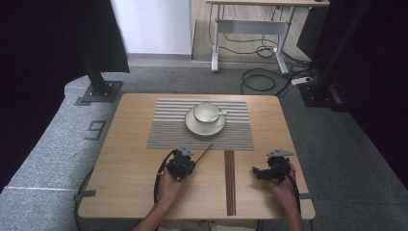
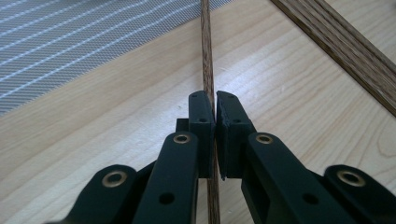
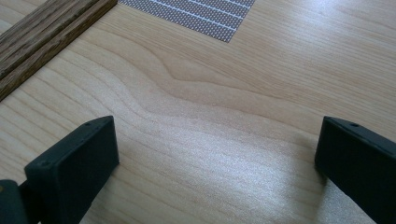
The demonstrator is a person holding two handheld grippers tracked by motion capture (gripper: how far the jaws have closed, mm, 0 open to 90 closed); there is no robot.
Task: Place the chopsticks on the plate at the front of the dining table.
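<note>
A thin dark wooden stick [image 1: 204, 151] [image 2: 207, 46] runs between the jaws of my left gripper [image 1: 190, 161] [image 2: 215, 105], which is shut on it just above the table; the stick points toward the striped placemat [image 1: 168, 130] [image 2: 70, 42]. A bundle of like sticks [image 1: 230, 183] [image 2: 345, 51] [image 3: 42, 32] lies on the table between my two hands. My right gripper [image 1: 257, 172] [image 3: 218, 126] stands open over bare wood to the right of the bundle, with nothing between its jaws.
A white cup [image 1: 207, 113] with a spoon [image 1: 220, 114] stands on a saucer [image 1: 192, 126] on the placemat at the far middle of the wooden table [image 1: 125, 183]. Grey carpet, black stands and a desk with cables lie beyond.
</note>
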